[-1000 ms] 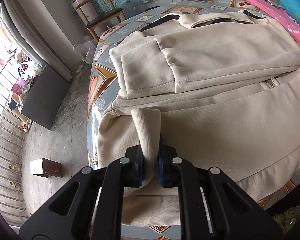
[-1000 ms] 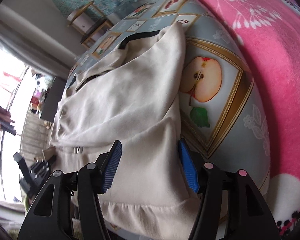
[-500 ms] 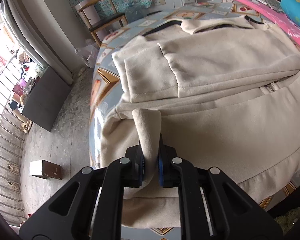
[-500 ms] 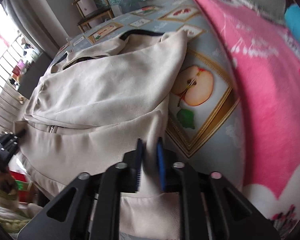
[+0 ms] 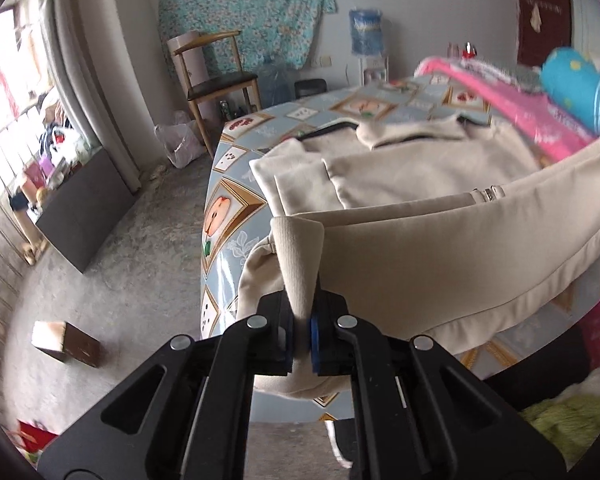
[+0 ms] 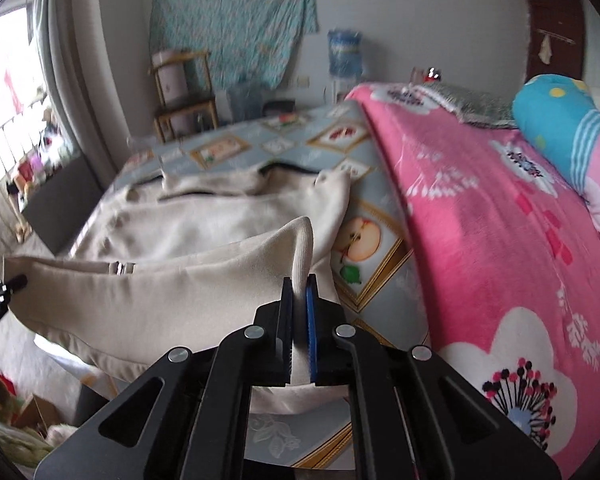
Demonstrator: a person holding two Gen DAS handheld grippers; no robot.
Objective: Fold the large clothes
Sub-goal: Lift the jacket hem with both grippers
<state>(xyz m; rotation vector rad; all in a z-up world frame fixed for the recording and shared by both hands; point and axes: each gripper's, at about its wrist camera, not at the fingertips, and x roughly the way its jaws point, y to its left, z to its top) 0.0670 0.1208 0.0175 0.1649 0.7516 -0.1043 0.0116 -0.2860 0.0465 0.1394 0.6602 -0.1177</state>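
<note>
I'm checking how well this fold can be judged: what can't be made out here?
- Left wrist view: how far the beige jacket hangs below the table is hidden by the left gripper.
- Right wrist view: the jacket hem under the right gripper is covered by its frame.
- Right wrist view: the jacket collar is motion-blurred.
- Both views: the zipper pull is too small to read.

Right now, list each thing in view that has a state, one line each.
left gripper: shut on the jacket's hem corner.
right gripper: shut on the other hem corner.
beige jacket: hem lifted between both grippers, upper part lying on the table, sleeves folded in.
zipper: closed at the hem.
wooden chair: upright, seat bare.
</note>
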